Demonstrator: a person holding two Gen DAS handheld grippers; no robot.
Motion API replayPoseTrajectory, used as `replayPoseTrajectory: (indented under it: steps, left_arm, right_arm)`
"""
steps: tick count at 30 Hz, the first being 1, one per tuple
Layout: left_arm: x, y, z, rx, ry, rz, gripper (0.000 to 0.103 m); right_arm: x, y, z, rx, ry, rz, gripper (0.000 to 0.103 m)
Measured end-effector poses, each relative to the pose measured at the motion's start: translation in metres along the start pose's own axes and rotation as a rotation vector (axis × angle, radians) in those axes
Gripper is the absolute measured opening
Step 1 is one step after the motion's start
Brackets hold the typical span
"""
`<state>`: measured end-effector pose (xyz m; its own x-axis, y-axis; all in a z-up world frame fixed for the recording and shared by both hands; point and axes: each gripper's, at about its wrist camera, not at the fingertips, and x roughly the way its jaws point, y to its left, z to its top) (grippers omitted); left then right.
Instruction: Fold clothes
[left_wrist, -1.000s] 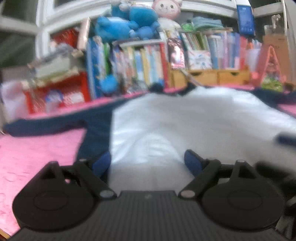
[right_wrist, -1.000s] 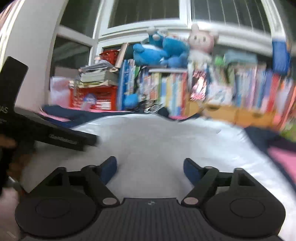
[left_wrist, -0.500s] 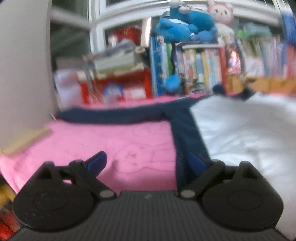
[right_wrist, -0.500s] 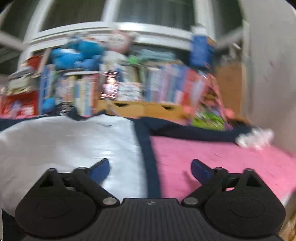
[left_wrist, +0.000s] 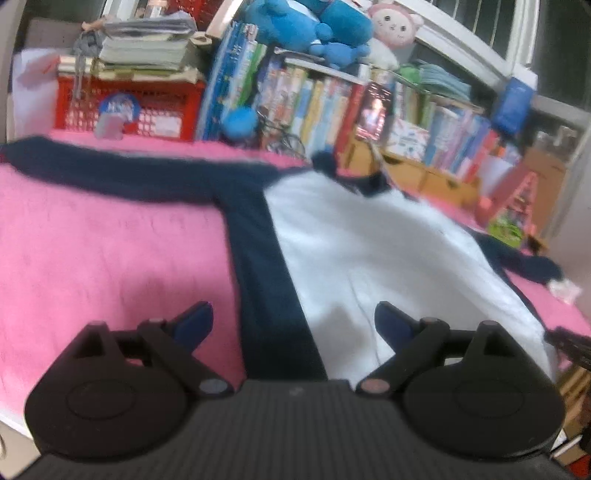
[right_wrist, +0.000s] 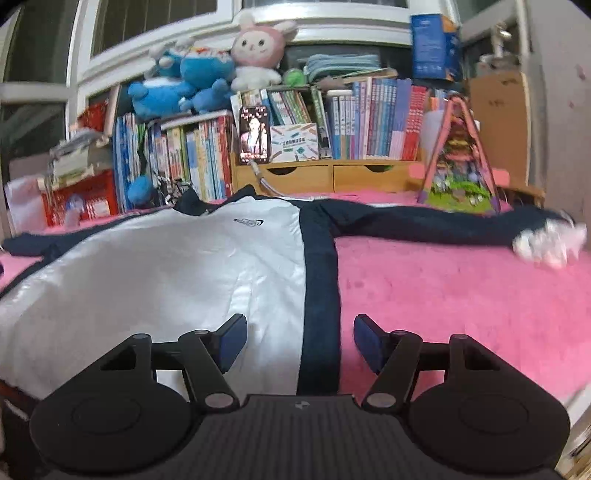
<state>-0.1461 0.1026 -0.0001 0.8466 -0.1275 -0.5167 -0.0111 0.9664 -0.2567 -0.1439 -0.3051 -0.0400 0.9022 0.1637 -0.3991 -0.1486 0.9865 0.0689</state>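
One jacket (right_wrist: 192, 266) lies flat on the pink blanket (right_wrist: 461, 295), front side up, with a small logo on the chest. Its body is white and the side panels and the two sleeves are dark navy. The long axis of the body goes from the near edge, where the hem is, away to the collar (right_wrist: 192, 203), so the collar points toward the bookshelf (right_wrist: 369, 122) at the back. The two sleeves are spread out straight to both sides, across this axis, so the jacket makes a T shape. In the left wrist view one sleeve (left_wrist: 122, 177) goes far to the left; in the right wrist view the other sleeve (right_wrist: 424, 225) goes to the right, and its cuff end is near a white crumpled thing (right_wrist: 546, 243), which is blurred.

The left gripper (left_wrist: 293, 325) has its jaws wide apart and holds nothing; the navy side panel (left_wrist: 266, 288) lies between its two fingers, but the pads do not press on it. The right gripper (right_wrist: 299, 341) has just been closing its jaws, yet they are still apart, with the other navy side panel (right_wrist: 319, 295) and a part of the white cloth between them, not gripped.

On top of the books I count three plush toys: two blue ones (right_wrist: 184, 85) and one pink and white one (right_wrist: 258, 51)
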Motion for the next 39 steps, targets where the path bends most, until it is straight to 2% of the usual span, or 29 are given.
replayPoseTrajectory:
  steps: [3, 6, 9, 12, 13, 15, 16, 17, 20, 21, 22, 23, 25, 28, 29, 30, 32, 34, 37, 38, 39]
  left_arm:
    - [0.027, 0.018, 0.040, -0.066, -0.011, 0.023, 0.095]
    - [0.066, 0.047, 0.070, -0.210, 0.004, 0.036, 0.095]
    - [0.101, 0.068, 0.080, -0.347, 0.033, 0.029, 0.094]
    - [0.128, 0.076, 0.084, -0.428, 0.040, 0.019, 0.090]
    - [0.135, 0.077, 0.085, -0.439, 0.044, 0.024, 0.085]
    - [0.149, 0.078, 0.085, -0.464, 0.059, 0.039, 0.065]
    - [0.154, 0.077, 0.085, -0.471, 0.073, 0.048, 0.053]
    - [0.159, 0.076, 0.084, -0.473, 0.083, 0.056, 0.052]
    - [0.156, 0.064, 0.081, -0.383, 0.086, 0.066, 0.052]
    - [0.155, 0.059, 0.079, -0.346, 0.094, 0.052, 0.052]
    - [0.154, 0.055, 0.077, -0.310, 0.100, 0.038, 0.054]
    - [0.156, 0.053, 0.076, -0.284, 0.095, 0.025, 0.062]
    - [0.159, 0.048, 0.075, -0.236, 0.083, 0.003, 0.073]
    - [0.176, 0.054, 0.083, -0.286, 0.023, 0.037, 0.074]
    - [0.181, 0.054, 0.089, -0.309, 0.027, 0.048, 0.074]
    - [0.185, 0.055, 0.094, -0.327, 0.033, 0.062, 0.072]
    - [0.190, 0.052, 0.102, -0.317, 0.064, 0.116, 0.045]
    - [0.189, 0.055, 0.103, -0.304, 0.079, 0.142, 0.038]
    - [0.191, 0.067, 0.099, -0.391, 0.042, 0.110, 0.035]
    - [0.192, 0.071, 0.098, -0.423, 0.030, 0.104, 0.028]
    - [0.194, 0.072, 0.100, -0.441, 0.034, 0.129, 0.021]
  right_arm:
    - [0.019, -0.014, 0.033, 0.053, 0.038, 0.020, 0.067]
    - [0.057, -0.042, 0.068, 0.205, 0.110, 0.068, 0.068]
    - [0.099, -0.063, 0.088, 0.303, 0.143, 0.083, 0.069]
    - [0.137, -0.065, 0.096, 0.301, 0.185, 0.044, 0.069]
    - [0.148, -0.064, 0.097, 0.294, 0.197, 0.039, 0.069]
    - [0.169, -0.062, 0.100, 0.282, 0.226, 0.027, 0.069]
    - [0.178, -0.061, 0.100, 0.279, 0.239, 0.022, 0.069]
    - [0.186, -0.060, 0.100, 0.276, 0.252, 0.018, 0.069]
    - [0.196, -0.056, 0.104, 0.266, 0.244, 0.040, 0.069]
    - [0.197, -0.056, 0.104, 0.273, 0.233, 0.082, 0.068]
    - [0.198, -0.055, 0.105, 0.280, 0.222, 0.125, 0.068]
    - [0.200, -0.055, 0.105, 0.283, 0.212, 0.155, 0.068]
    - [0.208, -0.051, 0.105, 0.266, 0.218, 0.168, 0.069]
    - [0.222, -0.044, 0.107, 0.235, 0.217, 0.146, 0.069]
    - [0.226, -0.043, 0.110, 0.233, 0.220, 0.142, 0.063]
    - [0.228, -0.044, 0.112, 0.254, 0.226, 0.141, 0.047]
    - [0.233, -0.048, 0.114, 0.295, 0.238, 0.148, 0.038]
    - [0.236, -0.052, 0.114, 0.317, 0.231, 0.167, 0.038]
    - [0.243, -0.055, 0.113, 0.350, 0.215, 0.184, 0.039]
    - [0.247, -0.056, 0.113, 0.370, 0.206, 0.185, 0.036]
    - [0.250, -0.055, 0.114, 0.390, 0.200, 0.168, 0.023]
